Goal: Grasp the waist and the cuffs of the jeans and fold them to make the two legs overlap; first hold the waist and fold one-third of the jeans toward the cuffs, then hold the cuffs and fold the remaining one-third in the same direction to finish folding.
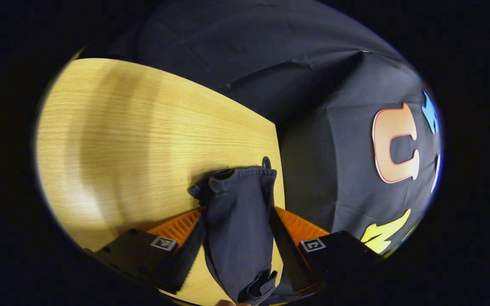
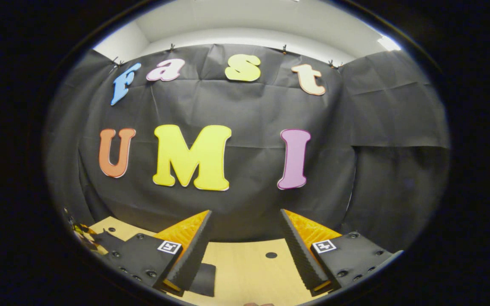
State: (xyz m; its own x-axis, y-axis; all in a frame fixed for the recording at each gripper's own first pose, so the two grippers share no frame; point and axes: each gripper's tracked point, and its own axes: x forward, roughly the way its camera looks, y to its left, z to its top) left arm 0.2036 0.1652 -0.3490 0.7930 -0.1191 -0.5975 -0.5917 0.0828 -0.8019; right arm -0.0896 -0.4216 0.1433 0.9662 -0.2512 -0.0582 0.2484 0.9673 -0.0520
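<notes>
Left gripper view: jeans (image 1: 238,229) are seen between the left gripper (image 1: 237,214) fingers above the bench (image 1: 143,140); whether they're pinched cannot be told. The right gripper (image 2: 245,223) is spread, empty. Slippage is risked if grip is loose.

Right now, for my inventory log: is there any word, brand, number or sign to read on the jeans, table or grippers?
None can be read.
jeans: no brand or number on the part in the left gripper.
table: plain wood, no text.
square markers on the left gripper and right gripper: patterns, not words.
</notes>
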